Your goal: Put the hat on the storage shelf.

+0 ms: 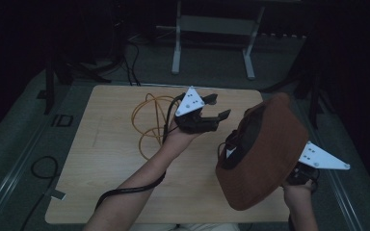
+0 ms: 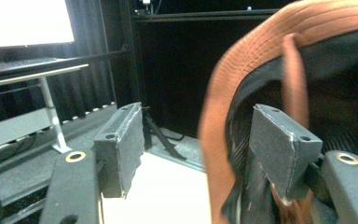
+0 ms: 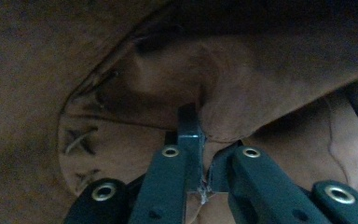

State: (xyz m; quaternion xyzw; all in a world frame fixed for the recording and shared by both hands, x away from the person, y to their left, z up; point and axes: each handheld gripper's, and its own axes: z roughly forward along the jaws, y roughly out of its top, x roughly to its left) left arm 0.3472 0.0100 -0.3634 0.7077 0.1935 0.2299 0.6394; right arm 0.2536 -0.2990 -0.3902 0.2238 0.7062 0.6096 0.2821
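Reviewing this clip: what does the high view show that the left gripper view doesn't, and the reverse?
High view alone: the wooden table, the orange cable coiled on it, both forearms, and the right gripper at the brown bag's far side.

Left gripper view alone: the left gripper open, one of its fingers inside the bag's mouth, the dark lining, and a bright screen.

Both: the bag, the left gripper, the metal stand beyond the table.

Your left gripper [image 2: 200, 154] has its fingers [image 2: 121, 144] spread wide, with the brown fabric hat's brim [image 2: 242, 70] curving between them above the pale tabletop [image 2: 158, 196].
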